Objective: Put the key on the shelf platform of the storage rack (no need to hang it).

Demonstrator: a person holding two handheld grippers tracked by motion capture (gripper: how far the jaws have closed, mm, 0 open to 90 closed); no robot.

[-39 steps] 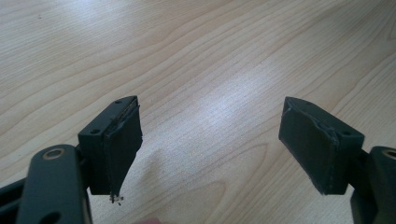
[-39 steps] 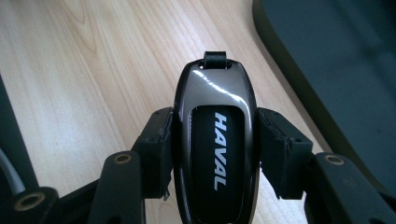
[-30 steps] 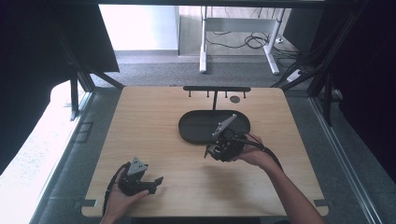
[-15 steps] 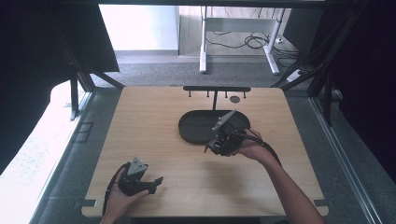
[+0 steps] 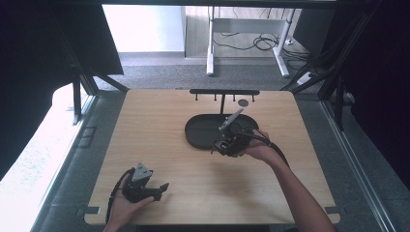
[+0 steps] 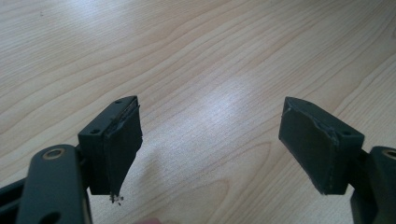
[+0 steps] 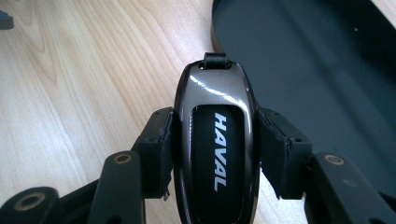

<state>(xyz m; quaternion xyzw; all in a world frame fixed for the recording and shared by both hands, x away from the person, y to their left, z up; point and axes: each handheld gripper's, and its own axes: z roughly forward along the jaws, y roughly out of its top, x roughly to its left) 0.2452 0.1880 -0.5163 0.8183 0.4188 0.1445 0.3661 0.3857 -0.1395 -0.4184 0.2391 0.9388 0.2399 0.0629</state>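
The car key (image 7: pixel 215 140) is clamped across its sides between the two jaws of the right gripper (image 7: pixel 215 149), in the lower middle of the right gripper view. A slip is the main risk: the shell is glossy and rounded, and it is pinched only at its waist, so a jolt or a slight easing of the squeeze could let it slide out forward or twist between the pads (image 7: pixel 156 149). If it dropped from here, it could land on the wood just short of the black tray (image 7: pixel 317 70), whose rim sits at the upper right of that view, or strike the rim and be scratched. The small loop at its far tip could also catch on the tray edge if the key is lowered too flat.

The key is seen as a long, smooth, dark oval with a shiny chrome-grey surround and a black centre panel bearing the white word HAVAL. Bright highlights lie near its upper end, just below the strap loop.

In the high view the right gripper (image 5: pixel 231 140) is held at the near edge of the tray, right of centre. The left gripper (image 6: pixel 210 144) is held at the lower left of the table (image 5: pixel 159 135), its jaws spread wide with nothing between them.
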